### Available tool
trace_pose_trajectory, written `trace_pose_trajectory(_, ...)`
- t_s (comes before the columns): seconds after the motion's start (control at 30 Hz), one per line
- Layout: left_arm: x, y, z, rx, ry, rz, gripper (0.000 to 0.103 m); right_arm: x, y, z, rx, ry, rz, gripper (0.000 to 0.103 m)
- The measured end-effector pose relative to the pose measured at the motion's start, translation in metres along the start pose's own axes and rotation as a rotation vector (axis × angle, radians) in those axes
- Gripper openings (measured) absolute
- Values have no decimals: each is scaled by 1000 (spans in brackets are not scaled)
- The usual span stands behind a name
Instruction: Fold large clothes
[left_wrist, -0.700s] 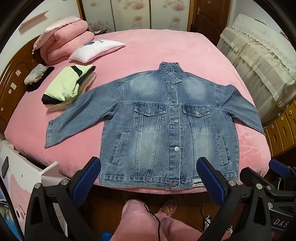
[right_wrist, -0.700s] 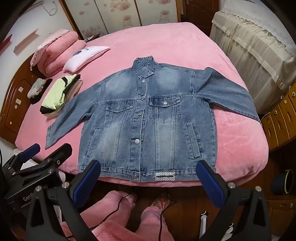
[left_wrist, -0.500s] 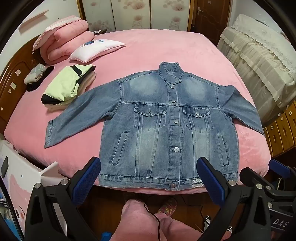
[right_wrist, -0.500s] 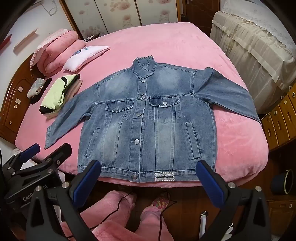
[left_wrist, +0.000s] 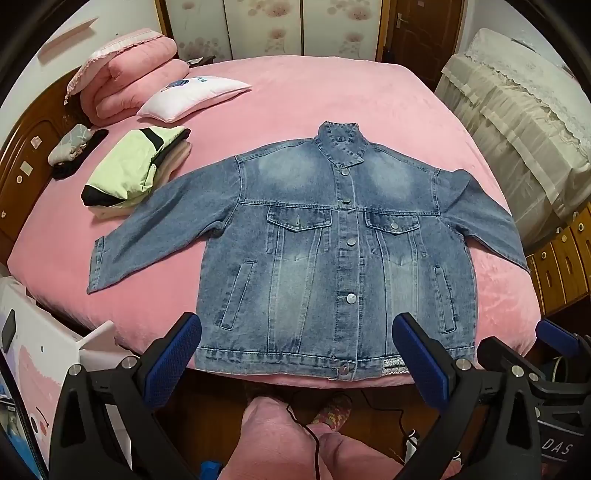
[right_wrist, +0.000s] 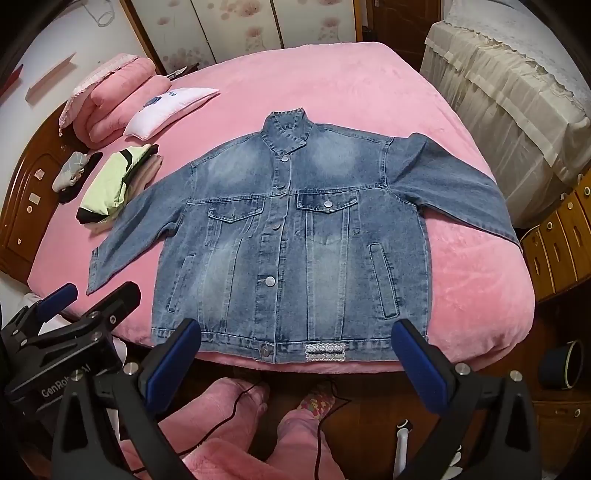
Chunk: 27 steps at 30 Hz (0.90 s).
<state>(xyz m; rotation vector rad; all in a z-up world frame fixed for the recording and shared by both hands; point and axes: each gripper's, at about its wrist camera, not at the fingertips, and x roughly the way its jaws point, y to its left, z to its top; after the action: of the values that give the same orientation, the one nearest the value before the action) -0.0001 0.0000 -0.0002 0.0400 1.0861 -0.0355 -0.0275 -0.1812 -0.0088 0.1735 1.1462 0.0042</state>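
Left wrist view: compared with the earlier frames, nothing in the scene has shifted; the jacket and the surrounding items lie in the same places, and the left claw (left_wrist: 297, 354) hangs at the same height. Its jaws are spread wide with nothing between them; the blue pads (left_wrist: 173, 360) have a fine mesh texture on black rigid arms. The denim jacket (left_wrist: 314, 251) lies flat, front up and buttoned, on the pink bed (left_wrist: 332, 92), collar away from the camera, hem at the near edge, both sleeves angled outward. The cloth is faded blue denim with paler washed patches, metal buttons and two flap chest pockets. A stack of folded clothes (left_wrist: 136, 170), pale green on top, sits just beside the left sleeve. A white pillow (left_wrist: 192, 96) and a rolled pink quilt (left_wrist: 129, 70) lie farther back. The right claw shows at the lower right edge.

Right wrist view: again no change from the earlier frames. The right claw (right_wrist: 295, 350) is spread wide and empty, above the jacket's hem (right_wrist: 288, 347), which carries a small sparkly strip. The right sleeve (right_wrist: 461, 184) drapes toward the bed's edge. The plush cover is soft, with a slight sheen. The person's pink trouser legs (right_wrist: 229, 413) show below.
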Motion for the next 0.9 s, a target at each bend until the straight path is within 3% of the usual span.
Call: trace_pose_trajectory(0.9,3,-3,1,1,5,4,102,3,-5,0,1,5,1,103)
